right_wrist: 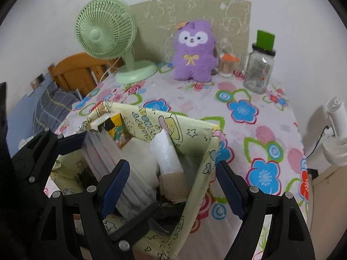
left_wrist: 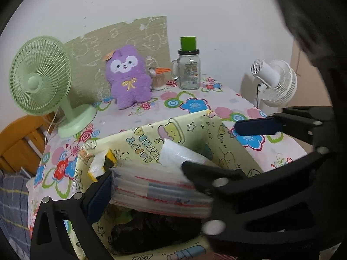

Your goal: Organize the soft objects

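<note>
The left gripper (left_wrist: 151,186) squeezed a stack of bags (left_wrist: 160,192) in the box (left_wrist: 195,121). The right gripper (right_wrist: 173,186) was wide apart, holding nothing.

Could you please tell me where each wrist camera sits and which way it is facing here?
Left wrist: on the left gripper over the yellow box, facing the wall; its fingers clamp a stack of clear bags.
Right wrist: on the right gripper, looking down into the box; its open fingers straddle the box's right wall, left gripper at left.
Shared: box, bags, purple plush, green fan.
</note>
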The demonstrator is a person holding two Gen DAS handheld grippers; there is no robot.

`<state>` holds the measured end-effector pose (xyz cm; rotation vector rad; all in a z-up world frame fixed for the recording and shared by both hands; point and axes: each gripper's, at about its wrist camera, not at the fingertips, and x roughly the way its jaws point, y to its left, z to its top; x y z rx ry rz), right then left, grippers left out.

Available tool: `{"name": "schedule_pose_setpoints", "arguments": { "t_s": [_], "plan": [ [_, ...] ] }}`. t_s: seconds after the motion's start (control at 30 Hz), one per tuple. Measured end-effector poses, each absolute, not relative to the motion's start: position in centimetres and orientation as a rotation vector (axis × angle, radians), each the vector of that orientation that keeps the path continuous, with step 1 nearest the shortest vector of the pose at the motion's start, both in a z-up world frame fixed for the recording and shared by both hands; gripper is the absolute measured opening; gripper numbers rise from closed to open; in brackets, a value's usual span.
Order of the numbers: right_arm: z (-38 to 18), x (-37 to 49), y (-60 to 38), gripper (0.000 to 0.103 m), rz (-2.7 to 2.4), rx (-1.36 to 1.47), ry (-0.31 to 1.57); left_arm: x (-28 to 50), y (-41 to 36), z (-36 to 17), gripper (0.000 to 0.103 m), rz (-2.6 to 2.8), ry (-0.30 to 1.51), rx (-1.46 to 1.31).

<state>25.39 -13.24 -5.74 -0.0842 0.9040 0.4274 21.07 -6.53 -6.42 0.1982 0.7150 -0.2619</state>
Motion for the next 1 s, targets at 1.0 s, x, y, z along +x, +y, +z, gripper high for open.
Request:
{"name": "schedule_pose_setpoints", "arguments": {
  "t_s": [1.0],
  "plan": [
    [-4.7,22.6,-13.5,0.088,0.236,-0.07,0.852,19.0,-4.0,-5.7,0.103,-0.169,0.733,0.113]
  ]
}}
